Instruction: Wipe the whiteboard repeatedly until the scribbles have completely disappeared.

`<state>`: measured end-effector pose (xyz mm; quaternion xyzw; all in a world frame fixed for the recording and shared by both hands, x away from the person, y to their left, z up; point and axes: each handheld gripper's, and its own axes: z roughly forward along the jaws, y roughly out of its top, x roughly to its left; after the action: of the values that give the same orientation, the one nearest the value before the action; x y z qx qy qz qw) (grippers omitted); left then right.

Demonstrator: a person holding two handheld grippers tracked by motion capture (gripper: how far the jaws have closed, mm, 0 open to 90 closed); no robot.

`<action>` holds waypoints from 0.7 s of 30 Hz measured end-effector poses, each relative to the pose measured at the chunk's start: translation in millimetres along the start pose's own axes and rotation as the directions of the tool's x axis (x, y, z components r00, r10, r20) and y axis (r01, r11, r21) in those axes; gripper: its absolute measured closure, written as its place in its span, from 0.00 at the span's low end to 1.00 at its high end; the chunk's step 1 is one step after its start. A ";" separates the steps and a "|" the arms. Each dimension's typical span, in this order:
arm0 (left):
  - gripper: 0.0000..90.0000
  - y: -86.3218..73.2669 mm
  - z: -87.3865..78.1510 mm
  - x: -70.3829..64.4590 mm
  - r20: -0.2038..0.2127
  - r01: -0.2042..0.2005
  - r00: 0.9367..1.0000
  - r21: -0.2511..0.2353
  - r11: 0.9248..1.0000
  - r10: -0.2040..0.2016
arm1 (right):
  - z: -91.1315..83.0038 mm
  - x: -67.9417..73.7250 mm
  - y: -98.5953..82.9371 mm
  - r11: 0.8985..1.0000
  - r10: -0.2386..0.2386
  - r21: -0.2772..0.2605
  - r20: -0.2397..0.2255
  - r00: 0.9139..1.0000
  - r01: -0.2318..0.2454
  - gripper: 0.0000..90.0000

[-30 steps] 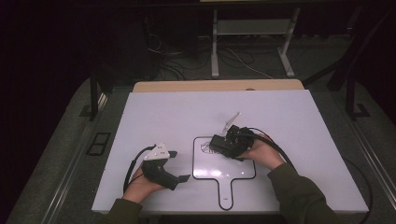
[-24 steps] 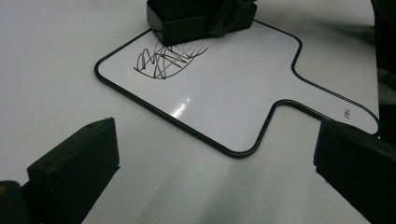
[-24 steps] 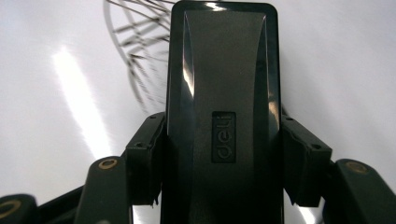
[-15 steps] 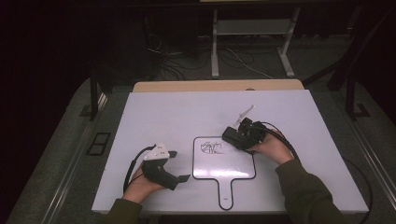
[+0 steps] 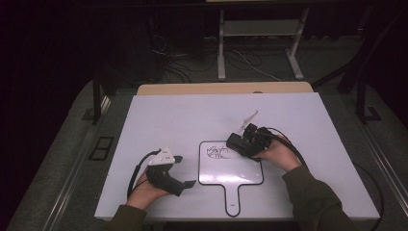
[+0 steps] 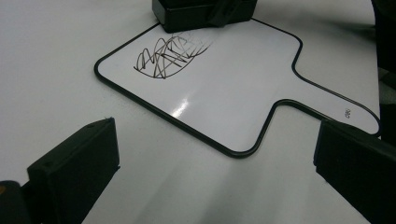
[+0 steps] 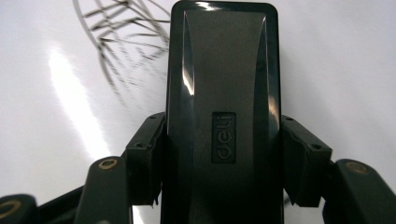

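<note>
While its two black jaws press against the long sides of a black eraser (image 7: pixel 223 116), the right gripper (image 5: pixel 244 142) keeps that block clamped flat on a paddle-shaped whiteboard (image 5: pixel 231 168), at the board's upper right corner in the high view. From the right gripper view, the eraser bears a raised "deli" mark on its glossy top and points toward a tangle of dark marker scribble (image 7: pixel 126 42) lying just beyond and to one side of it, the nearer strokes faint and broken. A person's right hand (image 5: pixel 276 154) grips the tool from behind, a dark green sleeve (image 5: pixel 312 202) trailing to the bottom edge.

Across the board, the left gripper (image 5: pixel 183 172) rests on the white table (image 5: pixel 192 115) beside the whiteboard's left edge, its jaws spread wide with nothing between them; the left gripper view looks between them over bare tabletop to the board's rounded corner and short handle (image 6: pixel 336 107). A left hand (image 5: pixel 144 187) holds it, a black cable (image 5: pixel 137 168) looping behind. Beyond the table's far edge, a metal stand (image 5: pixel 260 43) and loose cords (image 5: pixel 178 62) sit on a dim grey floor (image 5: pixel 67 144).
</note>
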<state>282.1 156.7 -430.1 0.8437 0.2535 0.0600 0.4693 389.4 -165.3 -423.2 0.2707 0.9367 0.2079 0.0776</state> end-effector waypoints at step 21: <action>0.00 0.0 0.6 0.1 0.001 -0.002 1.000 0.004 1.000 0.002 | -4.9 -16.6 -10.7 0.998 0.056 0.013 0.079 0.995 -0.057 0.43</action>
<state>282.4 156.3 -430.5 0.8450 0.2527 0.0595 0.4676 397.1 -184.1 -422.9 0.3054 0.9266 0.1921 0.1062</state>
